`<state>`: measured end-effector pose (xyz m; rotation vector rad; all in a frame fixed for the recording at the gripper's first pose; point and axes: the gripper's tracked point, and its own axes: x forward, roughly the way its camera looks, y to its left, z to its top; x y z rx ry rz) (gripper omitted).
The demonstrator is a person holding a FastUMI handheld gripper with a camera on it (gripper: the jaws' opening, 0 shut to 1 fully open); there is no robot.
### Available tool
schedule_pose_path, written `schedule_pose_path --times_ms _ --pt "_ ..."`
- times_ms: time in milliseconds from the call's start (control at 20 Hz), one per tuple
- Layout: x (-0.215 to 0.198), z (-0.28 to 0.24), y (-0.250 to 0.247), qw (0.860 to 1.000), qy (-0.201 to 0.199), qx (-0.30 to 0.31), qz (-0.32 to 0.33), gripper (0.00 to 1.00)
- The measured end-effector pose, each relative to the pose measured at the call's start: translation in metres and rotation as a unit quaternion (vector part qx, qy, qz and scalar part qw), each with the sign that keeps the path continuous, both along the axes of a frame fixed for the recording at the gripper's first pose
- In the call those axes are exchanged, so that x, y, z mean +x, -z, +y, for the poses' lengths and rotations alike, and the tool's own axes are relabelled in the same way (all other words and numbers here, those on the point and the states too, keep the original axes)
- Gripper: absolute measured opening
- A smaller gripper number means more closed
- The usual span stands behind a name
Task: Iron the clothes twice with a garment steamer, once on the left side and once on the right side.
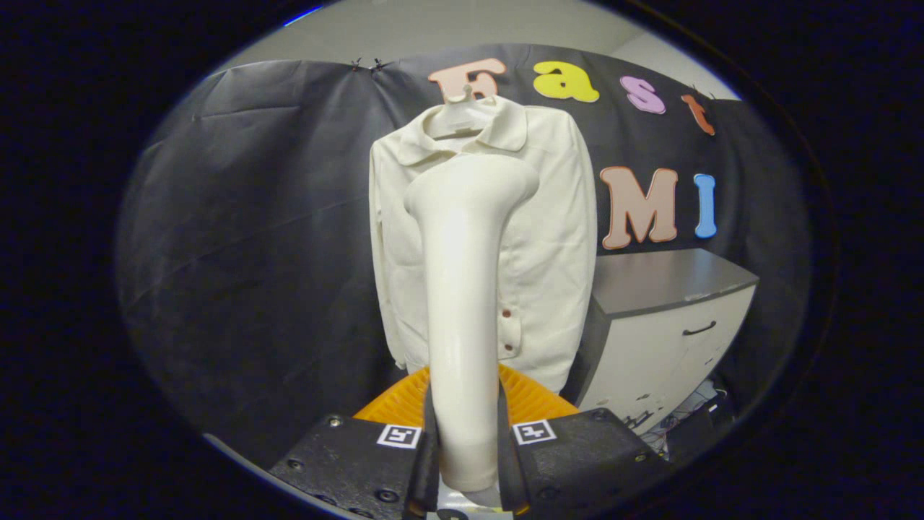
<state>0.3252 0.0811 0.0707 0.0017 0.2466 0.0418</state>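
The garment steamer [465,289] is gripped by its handle between the closed fingers [465,451], head raised toward the cream jacket [498,238] hung on a hanger [462,108] just beyond, for a downward pass.

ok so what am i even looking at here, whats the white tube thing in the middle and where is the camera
The camera rides on a handheld two-finger gripper and looks forward along its fingers, which you see at the bottom; a person carries it, there is no robot arm. The white tube is a garment steamer: both fingers squeeze its handle, and its wide head points away towards the clothing. Beyond it, a cream jacket hangs on a hanger against the booth's black cloth wall. Beside the jacket stands a pale cabinet with a grey top and a drawer. The picture is curved because the lens is a fisheye. The steamer head looks lined up with the jacket's front, though how near it is I cannot tell.
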Motion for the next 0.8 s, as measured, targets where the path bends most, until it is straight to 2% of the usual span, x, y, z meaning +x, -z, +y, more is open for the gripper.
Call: schedule_pose_path --times_ms 100,250,800 --pt "0.003 -0.006 -0.018 1.000 -0.001 0.003 -0.016 0.32" --pt "0.031 -0.018 -0.035 0.999 -0.005 0.011 -0.032 0.32" --pt "0.123 -0.059 -0.052 0.999 -0.018 0.017 -0.048 0.32"
